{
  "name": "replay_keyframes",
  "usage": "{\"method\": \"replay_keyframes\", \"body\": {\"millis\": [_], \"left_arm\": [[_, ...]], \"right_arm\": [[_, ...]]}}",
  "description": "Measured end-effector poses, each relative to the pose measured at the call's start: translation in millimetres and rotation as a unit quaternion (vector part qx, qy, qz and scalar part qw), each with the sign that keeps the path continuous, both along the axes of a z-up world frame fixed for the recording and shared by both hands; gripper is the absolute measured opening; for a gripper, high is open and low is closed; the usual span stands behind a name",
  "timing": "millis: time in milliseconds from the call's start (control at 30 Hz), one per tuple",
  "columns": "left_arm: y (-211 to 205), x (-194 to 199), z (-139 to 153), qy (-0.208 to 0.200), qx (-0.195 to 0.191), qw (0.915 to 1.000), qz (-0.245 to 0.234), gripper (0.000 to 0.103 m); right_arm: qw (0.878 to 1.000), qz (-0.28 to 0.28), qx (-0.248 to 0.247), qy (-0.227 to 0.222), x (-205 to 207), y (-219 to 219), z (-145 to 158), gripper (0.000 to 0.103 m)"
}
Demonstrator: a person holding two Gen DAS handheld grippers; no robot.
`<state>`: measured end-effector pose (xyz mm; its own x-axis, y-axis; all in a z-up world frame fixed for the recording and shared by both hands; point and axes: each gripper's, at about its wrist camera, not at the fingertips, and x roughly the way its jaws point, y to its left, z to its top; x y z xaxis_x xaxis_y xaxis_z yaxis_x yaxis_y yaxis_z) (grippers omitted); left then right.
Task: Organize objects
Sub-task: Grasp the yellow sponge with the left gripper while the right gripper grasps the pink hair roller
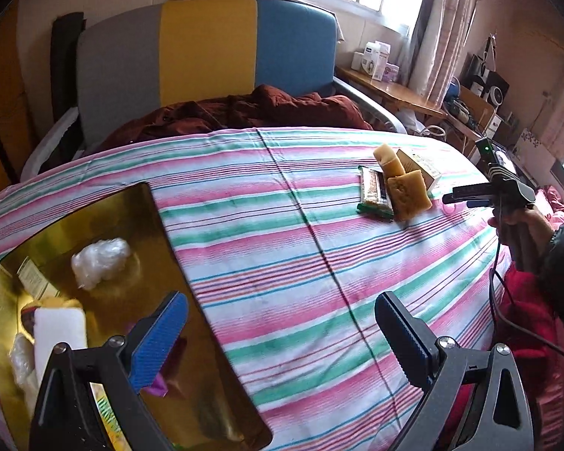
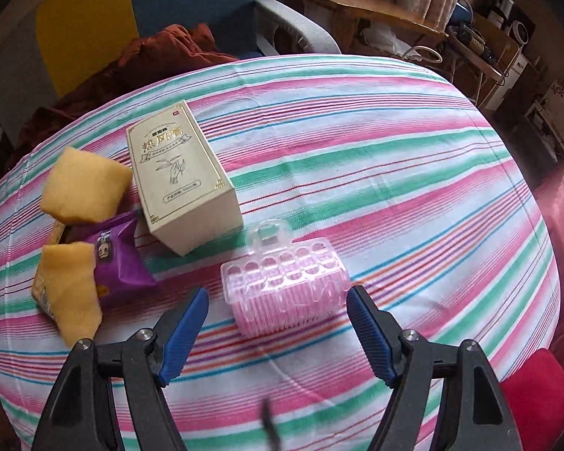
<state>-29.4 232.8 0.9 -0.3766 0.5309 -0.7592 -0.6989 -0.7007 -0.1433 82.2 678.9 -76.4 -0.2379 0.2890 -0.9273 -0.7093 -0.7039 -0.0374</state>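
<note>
A gold tray lies on the striped cloth at the left and holds a white plastic wad, a white block and small packets. My left gripper is open and empty beside the tray's right edge. My right gripper is open, just in front of a pink plastic brush. Left of the brush stand a cream box, a purple snack packet and yellow sponge pieces. The right gripper also shows in the left wrist view beside this pile.
The table is covered by a pink, green and white striped cloth. A chair with grey, yellow and blue panels and a brown cloth stands behind it. A wooden shelf with boxes is at the back right.
</note>
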Motion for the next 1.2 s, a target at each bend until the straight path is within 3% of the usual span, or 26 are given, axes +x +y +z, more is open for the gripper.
{"method": "replay_keyframes", "body": {"millis": [33, 67, 100, 133, 200, 367, 433, 500, 633, 900, 967, 1200], "left_arm": [[5.6, -0.7, -0.6, -0.001, -0.001, 1.0, -0.004, 0.1], [10.8, -1.2, -1.1, -0.003, -0.001, 1.0, -0.009, 0.1], [16.8, -2.1, -1.4, -0.003, -0.001, 0.9999, -0.014, 0.1], [23.8, -2.7, -1.5, -0.002, -0.001, 0.9998, -0.019, 0.1], [36.8, -4.5, -1.9, -0.004, 0.001, 0.9995, -0.03, 0.1], [75.4, -3.4, -4.7, -0.008, 0.003, 0.998, -0.063, 0.1], [91.6, -3.0, -6.7, -0.014, 0.001, 0.9968, -0.078, 0.1], [105.7, -1.6, -7.9, -0.016, 0.002, 0.9954, -0.094, 0.1], [129.8, 2.7, -11.6, -0.02, 0.0, 0.9928, -0.118, 0.1], [140.4, 0.6, -20.0, -0.027, -0.006, 0.9901, -0.138, 0.1], [141.6, -4.0, -21.5, -0.032, -0.006, 0.9903, -0.135, 0.1], [163.8, -12.5, -23.0, -0.04, 0.01, 0.988, -0.149, 0.1]], "right_arm": [[1.0, 0.004, -0.005, -0.006, -0.4, 0.3, -4.1, 0.062], [1.0, 0.004, -0.004, -0.009, -0.7, -0.1, -6.1, 0.06], [1.0, 0.005, 0.003, -0.015, -0.4, -0.4, -7.5, 0.044], [1.0, 0.005, 0.007, -0.014, 0.6, -1.9, -6.1, 0.034], [1.0, -0.001, 0.011, 0.004, 4.4, -0.4, 1.1, 0.031], [0.999, -0.018, -0.02, 0.024, 17.1, 3.1, 0.7, 0.033], [0.999, -0.029, -0.029, 0.031, 19.5, 8.2, -2.3, 0.05], [0.998, -0.035, -0.032, 0.036, 20.9, 13.6, -1.5, 0.06], [0.999, -0.03, -0.015, 0.03, 19.8, 8.9, 0.7, 0.074], [0.996, 0.078, 0.047, -0.027, -15.9, -5.0, 2.4, 0.077], [0.993, 0.094, 0.053, -0.045, -21.1, -4.5, -6.3, 0.073], [0.997, 0.067, 0.042, 0.005, -2.9, 1.1, -1.8, 0.058]]}}
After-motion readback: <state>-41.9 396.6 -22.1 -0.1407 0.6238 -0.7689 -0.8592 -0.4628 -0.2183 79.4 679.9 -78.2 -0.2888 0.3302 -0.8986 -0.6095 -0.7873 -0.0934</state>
